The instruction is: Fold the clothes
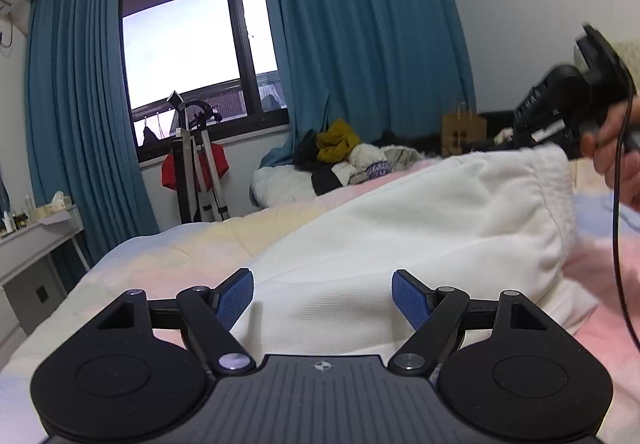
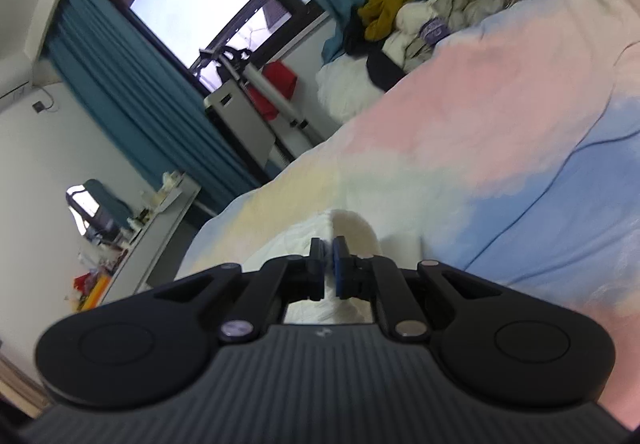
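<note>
A white garment (image 1: 400,212) lies spread over a pastel bedspread (image 1: 192,248) in pink, yellow and blue. My left gripper (image 1: 323,276) hovers just above the garment's near part, its blue pads wide apart with only flat cloth below them. In the right wrist view my right gripper (image 2: 329,244) is shut on a raised fold of the white garment (image 2: 354,224), which bunches up between the pads. At the right edge of the left wrist view a hand (image 1: 612,156) holds that gripper at the garment's lifted far corner.
A heap of clothes (image 1: 352,152) in mustard, black and white lies at the far end of the bed, beside a brown paper bag (image 1: 464,128). An exercise frame with a red cloth (image 1: 196,168) stands under the window. A white desk (image 1: 36,240) is at the left.
</note>
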The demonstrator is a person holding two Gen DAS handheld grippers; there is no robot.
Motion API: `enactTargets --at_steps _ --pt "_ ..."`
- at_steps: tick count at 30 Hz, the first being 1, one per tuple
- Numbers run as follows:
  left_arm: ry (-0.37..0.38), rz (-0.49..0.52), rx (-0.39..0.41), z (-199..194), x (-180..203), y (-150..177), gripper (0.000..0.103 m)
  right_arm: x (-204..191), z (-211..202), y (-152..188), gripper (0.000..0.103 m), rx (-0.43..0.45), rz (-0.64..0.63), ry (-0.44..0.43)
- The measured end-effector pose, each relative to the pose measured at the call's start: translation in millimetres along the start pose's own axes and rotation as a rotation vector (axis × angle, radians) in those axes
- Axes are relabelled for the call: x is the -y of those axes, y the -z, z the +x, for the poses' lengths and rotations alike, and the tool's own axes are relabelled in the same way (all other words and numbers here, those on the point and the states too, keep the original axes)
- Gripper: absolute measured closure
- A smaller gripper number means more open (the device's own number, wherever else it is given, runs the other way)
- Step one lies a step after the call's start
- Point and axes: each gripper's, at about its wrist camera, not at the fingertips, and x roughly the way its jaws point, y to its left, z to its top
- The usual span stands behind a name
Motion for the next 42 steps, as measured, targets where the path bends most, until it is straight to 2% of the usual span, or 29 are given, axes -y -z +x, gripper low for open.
enactTargets --at_steps 2,6,10,12,14,15,16,17,18,19,23,26,28,34,39,42 --pt "0.014 -0.036 -0.019 1 -3 2 0.025 11 7 2 0.095 -0.041 0.002 0.051" --pt "0.064 -0.15 -0.055 5 -18 4 0.025 37 38 20 0.094 -0.186 -0.002 0.144" --pt "0.129 -0.308 -0.091 7 -40 8 0.02 43 40 24 0.09 -0.189 0.041 0.148" --pt "0.156 -0.375 -0.105 7 -53 12 0.02 36 31 26 0.089 -0.163 0.035 0.161" --pt "0.179 -0.436 -0.116 6 -66 16 0.018 29 21 27 0.083 -0.128 0.036 0.199" --pt "0.189 -0.474 -0.118 5 -74 17 0.015 27 15 27 0.07 -0.115 0.045 0.206" --pt "0.197 -0.518 -0.118 5 -82 18 0.013 26 10 28 0.053 -0.105 0.063 0.199" --pt "0.205 -0.562 -0.119 4 -90 19 0.01 25 5 29 0.042 -0.095 0.082 0.192" --pt "0.209 -0.602 -0.12 4 -98 20 0.009 24 0 30 0.024 -0.085 0.1 0.186" --pt "0.211 -0.637 -0.12 4 -105 22 0.009 23 -5 31 0.02 -0.076 0.116 0.179" --pt "0.246 -0.754 -0.15 6 -128 31 0.008 11 -20 43 0.021 -0.091 0.128 0.165" --pt "0.247 -0.741 -0.165 6 -134 31 0.007 10 -21 59 0.019 -0.127 0.146 0.227" --pt "0.24 -0.737 -0.173 6 -135 30 0.007 10 -20 67 0.011 -0.124 0.16 0.264" --pt "0.217 -0.803 -0.162 1 -149 30 0.003 -1 -19 74 0.01 -0.105 0.111 0.254" --pt "0.171 -0.859 -0.208 6 -161 38 0.001 -6 -33 92 0.012 -0.037 0.13 0.274" --pt "0.183 -0.879 -0.235 15 -163 41 0.001 -6 -25 99 0.012 -0.055 0.086 0.312"
